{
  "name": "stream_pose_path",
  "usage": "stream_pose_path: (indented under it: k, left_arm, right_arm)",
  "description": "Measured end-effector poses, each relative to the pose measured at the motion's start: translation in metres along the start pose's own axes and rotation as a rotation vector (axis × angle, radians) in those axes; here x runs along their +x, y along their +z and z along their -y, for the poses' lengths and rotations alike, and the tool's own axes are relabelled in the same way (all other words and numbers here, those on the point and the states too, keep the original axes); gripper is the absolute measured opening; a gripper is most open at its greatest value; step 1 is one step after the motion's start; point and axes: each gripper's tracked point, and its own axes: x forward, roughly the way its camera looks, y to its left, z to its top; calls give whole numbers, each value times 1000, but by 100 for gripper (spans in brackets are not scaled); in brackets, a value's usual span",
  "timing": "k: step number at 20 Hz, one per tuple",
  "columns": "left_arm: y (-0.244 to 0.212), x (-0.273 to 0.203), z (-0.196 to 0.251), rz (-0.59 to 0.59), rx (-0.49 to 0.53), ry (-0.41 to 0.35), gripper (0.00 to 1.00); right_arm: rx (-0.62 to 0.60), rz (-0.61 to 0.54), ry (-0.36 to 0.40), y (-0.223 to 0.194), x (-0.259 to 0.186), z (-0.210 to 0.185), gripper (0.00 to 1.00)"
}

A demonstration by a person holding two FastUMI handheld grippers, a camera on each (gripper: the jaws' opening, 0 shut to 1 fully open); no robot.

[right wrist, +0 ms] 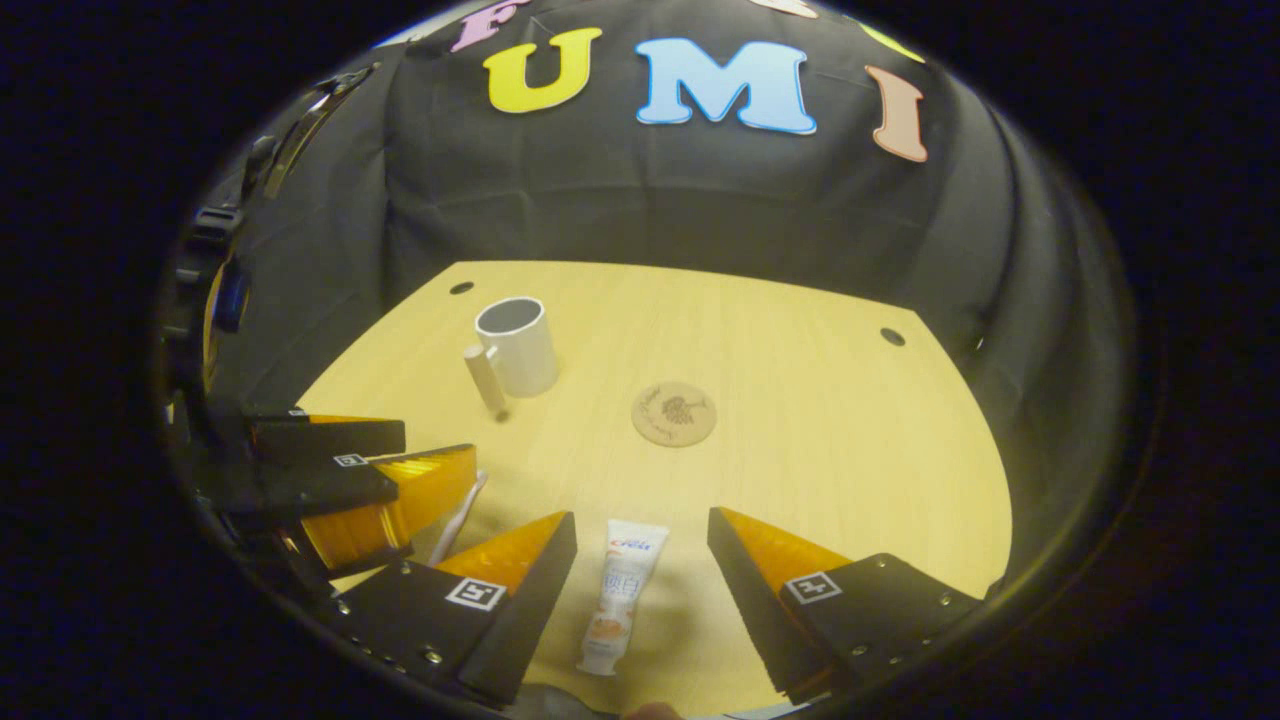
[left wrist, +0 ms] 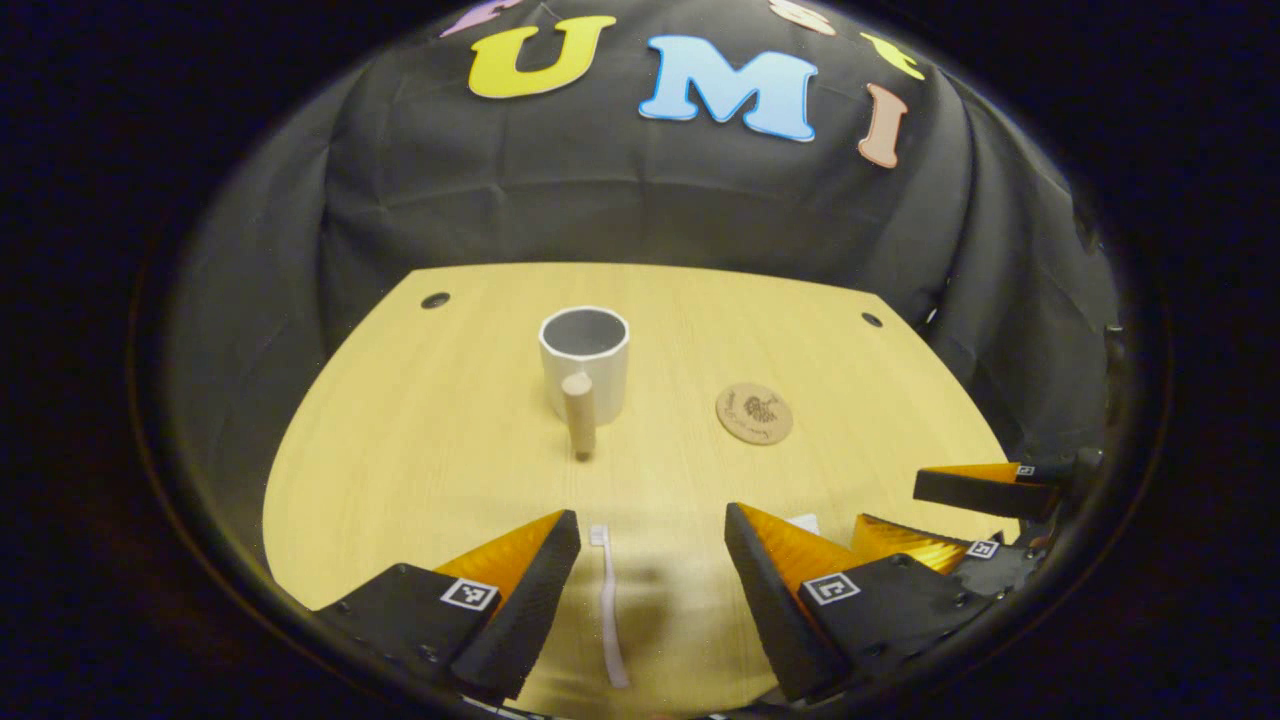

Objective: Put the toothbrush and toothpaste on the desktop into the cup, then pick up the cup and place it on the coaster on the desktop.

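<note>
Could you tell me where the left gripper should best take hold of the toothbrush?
Probably mid-handle, from above. The toothbrush lies flat on the desk, thin and straight, head toward the cup, running lengthwise between the open fingers of the left gripper. They already flank it, so closing across its narrow width should work.

Right gripper (right wrist: 640, 545) jaws wide apart, toothpaste (right wrist: 620, 597) lying flat between them near desk (right wrist: 850, 450) front edge, untouched. Left gripper (right wrist: 400, 455) at front-left, jaws apart, toothbrush (right wrist: 462, 515) just beside it. Cup (right wrist: 518, 345) upright toward back-left corner. Coaster (right wrist: 674, 414) mid-desk, bare.
</note>
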Motion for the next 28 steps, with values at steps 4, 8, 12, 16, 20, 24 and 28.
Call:
stream_pose_path:
  k: [4,8,12,16,20,24,28]
  left_arm:
    - [-24,8,-5,-100,-28,2,100]
    - [-41,11,-21,-193,-39,38,95]
    - [-64,14,-30,-299,-31,52,97]
    - [-85,17,-30,-391,-59,40,95]
    - [-99,17,-31,-453,-78,40,95]
    - [-108,20,-31,-501,-93,39,100]
    - [-119,24,-31,-546,-82,40,93]
  right_arm:
    - [34,-86,13,-18,16,-5,86]
    - [70,-181,20,-37,23,-8,86]
    - [115,-286,29,-55,32,-15,87]
    - [164,-394,50,-73,39,-23,88]
    - [190,-459,62,-82,45,-28,83]
    - [185,-507,65,-90,53,-31,88]
    - [177,-535,55,-96,59,-29,88]
